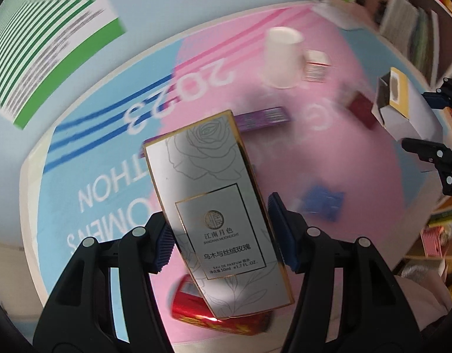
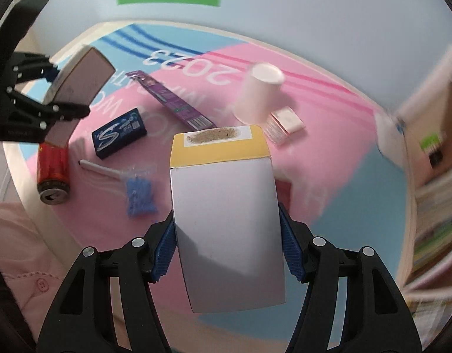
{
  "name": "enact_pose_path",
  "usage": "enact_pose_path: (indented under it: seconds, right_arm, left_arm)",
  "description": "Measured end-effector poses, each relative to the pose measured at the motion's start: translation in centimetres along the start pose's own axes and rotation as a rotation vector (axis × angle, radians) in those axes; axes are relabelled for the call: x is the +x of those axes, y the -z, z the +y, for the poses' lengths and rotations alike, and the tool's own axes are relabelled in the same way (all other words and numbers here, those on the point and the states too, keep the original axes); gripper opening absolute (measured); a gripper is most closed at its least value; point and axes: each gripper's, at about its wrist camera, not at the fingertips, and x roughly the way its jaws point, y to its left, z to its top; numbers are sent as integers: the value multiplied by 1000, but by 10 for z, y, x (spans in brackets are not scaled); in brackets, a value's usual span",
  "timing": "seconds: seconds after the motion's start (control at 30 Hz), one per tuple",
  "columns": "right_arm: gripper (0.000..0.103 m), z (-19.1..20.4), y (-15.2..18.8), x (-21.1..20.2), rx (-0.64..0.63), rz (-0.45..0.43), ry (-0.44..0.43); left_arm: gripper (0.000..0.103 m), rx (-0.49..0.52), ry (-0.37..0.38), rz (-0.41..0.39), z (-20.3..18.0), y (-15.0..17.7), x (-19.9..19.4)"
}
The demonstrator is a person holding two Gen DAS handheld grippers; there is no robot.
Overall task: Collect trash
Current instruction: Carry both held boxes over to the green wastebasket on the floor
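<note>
Two boxes are held above a pink-and-blue table [image 2: 358, 176] as trash is collected. At centre frame in the left wrist view, a perfume box [image 1: 214, 217] is pinched between the blue pads of the left gripper [image 1: 223, 235]; the box sits tilted, and contact at the right pad looks slight. In the right wrist view, a white box w/ a yellow top [image 2: 226, 217] is clamped centre frame by the right gripper [image 2: 227, 250], pads pressed to both sides.

Trash on the table: a red can [image 2: 52, 173] lying at left, a dark blue pack [image 2: 118, 136], a purple strip [image 2: 173, 103], a bag of blue bits [image 2: 139, 189], an upturned paper cup [image 2: 259, 92] at upper centre, and a small pink-white box [image 2: 284, 126] just beside it.

Risks, as judged: the tilted perfume box could pivot or slip out if the grip is uneven; thin card could be crushed by either gripper. Heavy blur at frame edges suggests fast motion, so a held box could be swung into the cup & knock it over. No bin is seen.
</note>
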Motion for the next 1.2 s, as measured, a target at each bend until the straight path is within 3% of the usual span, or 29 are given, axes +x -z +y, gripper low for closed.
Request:
enact_pose_path:
  seconds: [0.3,0.53,0.9,1.2]
  right_arm:
    - [63,-24,87,-55,258,13,103]
    - [63,-23,180,-94,542,53,211]
    - [63,30,318,-150,1014,99,387]
    - [63,70,415,-170,1392,75,374]
  left_arm:
    - [56,270,126,-33,-90,-5,-14]
    - [56,535,256,-53,-183,8,-22]
    - [56,977,428,-77,-293,74,-50]
    - [56,1218,508,-22,-369,148,-63]
